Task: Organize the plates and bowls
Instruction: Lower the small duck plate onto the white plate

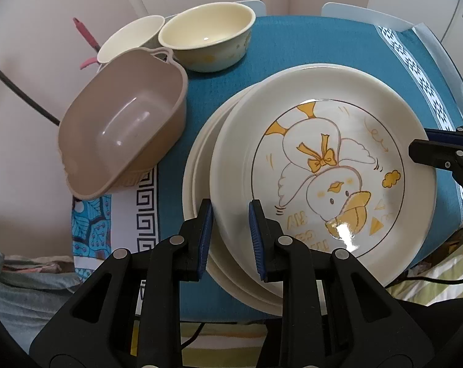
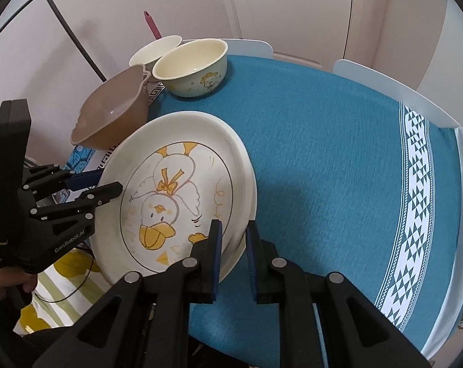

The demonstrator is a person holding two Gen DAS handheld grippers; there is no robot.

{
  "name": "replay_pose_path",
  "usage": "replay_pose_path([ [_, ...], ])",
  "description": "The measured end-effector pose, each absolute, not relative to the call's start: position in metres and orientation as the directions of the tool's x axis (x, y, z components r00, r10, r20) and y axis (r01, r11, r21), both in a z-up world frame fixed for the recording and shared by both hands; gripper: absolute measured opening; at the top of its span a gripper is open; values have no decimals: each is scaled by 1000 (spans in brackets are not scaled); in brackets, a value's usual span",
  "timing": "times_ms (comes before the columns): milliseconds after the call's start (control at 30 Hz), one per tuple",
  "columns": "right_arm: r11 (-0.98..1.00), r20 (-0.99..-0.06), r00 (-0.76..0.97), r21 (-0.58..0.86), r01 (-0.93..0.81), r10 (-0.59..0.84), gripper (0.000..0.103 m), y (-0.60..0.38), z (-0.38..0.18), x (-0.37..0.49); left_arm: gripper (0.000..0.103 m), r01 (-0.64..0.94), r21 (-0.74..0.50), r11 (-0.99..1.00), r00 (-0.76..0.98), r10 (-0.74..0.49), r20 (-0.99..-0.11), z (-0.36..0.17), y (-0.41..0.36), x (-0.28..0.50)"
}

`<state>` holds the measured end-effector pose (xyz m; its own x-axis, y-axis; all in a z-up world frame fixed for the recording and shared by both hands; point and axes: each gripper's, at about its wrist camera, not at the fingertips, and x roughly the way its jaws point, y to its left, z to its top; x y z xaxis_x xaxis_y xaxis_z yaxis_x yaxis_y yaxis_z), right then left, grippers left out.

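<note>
Duck plate sitting atop plate stack on table, left gripper and right gripper fingers straddling opposite rims, slightly parted, bowls standing behind

Open blue tablecloth lay free right of the stacked plates; on their left a tilted brown basin and two cream bowls crowded the corner.
</note>
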<state>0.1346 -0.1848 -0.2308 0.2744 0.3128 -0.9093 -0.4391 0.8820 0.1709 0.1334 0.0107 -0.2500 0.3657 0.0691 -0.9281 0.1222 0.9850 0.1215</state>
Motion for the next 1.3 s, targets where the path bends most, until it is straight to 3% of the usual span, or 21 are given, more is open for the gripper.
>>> replay_pose_path([
  [300, 878, -915, 266, 160, -452, 304, 14, -180, -233, 137, 21, 132, 188, 973, 387, 124, -914, -247, 7, 132],
  [767, 871, -920, 247, 165, -463, 306, 14, -178, -237, 137, 21, 114, 195, 974, 394, 136, -909, -245, 10, 131],
  [1000, 868, -904, 267, 186, -461, 335, 14, -182, -225, 136, 21, 90, 143, 986, 397, 96, -913, -233, 16, 131],
  [1167, 861, -862, 322, 221, -457, 392, 14, -189, -193, 144, 22, 35, 76, 996, 495, 49, -867, -187, 24, 132],
  [1233, 851, -834, 336, 264, -455, 438, 14, -193, -178, 150, 39, 5, 59, 998, 527, 48, -848, -171, 30, 134],
  [1267, 844, -821, 341, 282, -457, 459, 16, -193, -171, 153, 77, -14, 56, 998, 545, 54, -837, -163, 34, 134],
  [1300, 838, -806, 352, 295, -459, 476, 21, -194, -164, 156, 103, -37, 56, 998, 567, 67, -821, -156, 37, 133],
])
